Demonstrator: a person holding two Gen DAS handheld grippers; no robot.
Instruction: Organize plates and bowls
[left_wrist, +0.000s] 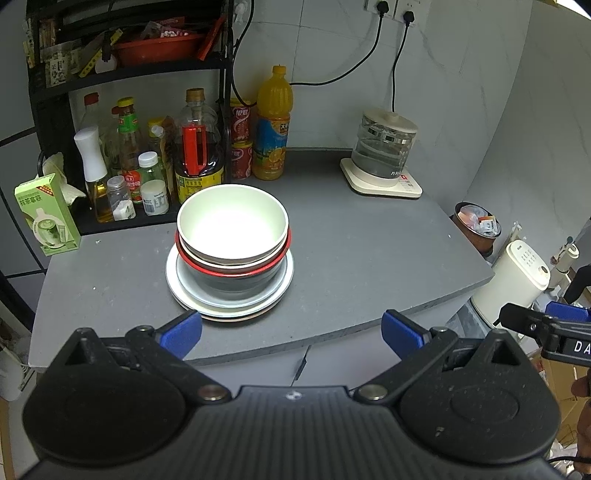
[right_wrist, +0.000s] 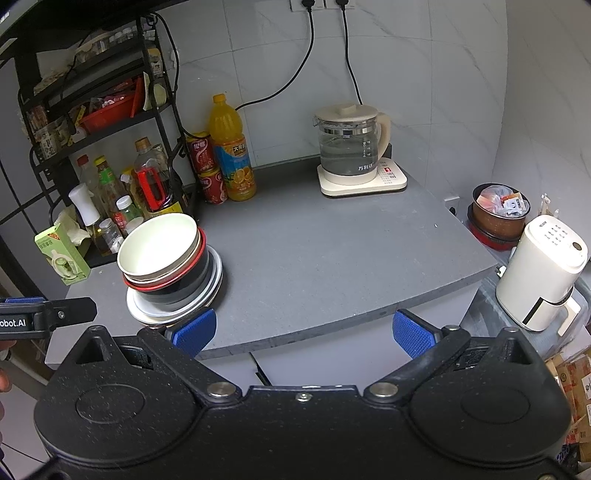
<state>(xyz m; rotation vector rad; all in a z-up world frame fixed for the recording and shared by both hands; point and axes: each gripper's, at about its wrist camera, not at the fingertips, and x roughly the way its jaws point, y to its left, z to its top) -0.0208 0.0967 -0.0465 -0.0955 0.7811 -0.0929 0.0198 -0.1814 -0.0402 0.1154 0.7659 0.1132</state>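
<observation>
Standing on the grey stone-look desk (left_wrist: 351, 236) is one neat stack of dishes: a cream-white round bowl (left_wrist: 232, 221) sits on top, nested in a red-rimmed bowl (left_wrist: 258, 267), which sits in a dark bowl (left_wrist: 229, 286), all resting on a pile of pale round plates (left_wrist: 184, 291). How many plates lie in that pile is hard to tell from here; a pinkish rim shows at the very bottom.

The left gripper (left_wrist: 291, 326) hangs just in front of the desk's near edge, its blue-padded fingers (left_wrist: 183, 330) spread wide apart and holding nothing, the stack straight ahead of it. The right gripper (right_wrist: 303, 330) hangs beside it to the right, its fingers (right_wrist: 412, 334) likewise wide apart and empty, with the stack off to its left.

Behind the stack stands a black wire rack (left_wrist: 55, 85) crowded with sauce bottles, and just beside the rack are a tall orange juice bottle (left_wrist: 274, 125) and two stacked red cans (left_wrist: 241, 138). A glass kettle on a cream base (left_wrist: 384, 155) sits well apart at the back right, and a green carton (left_wrist: 46, 216) leans at the far left.
</observation>
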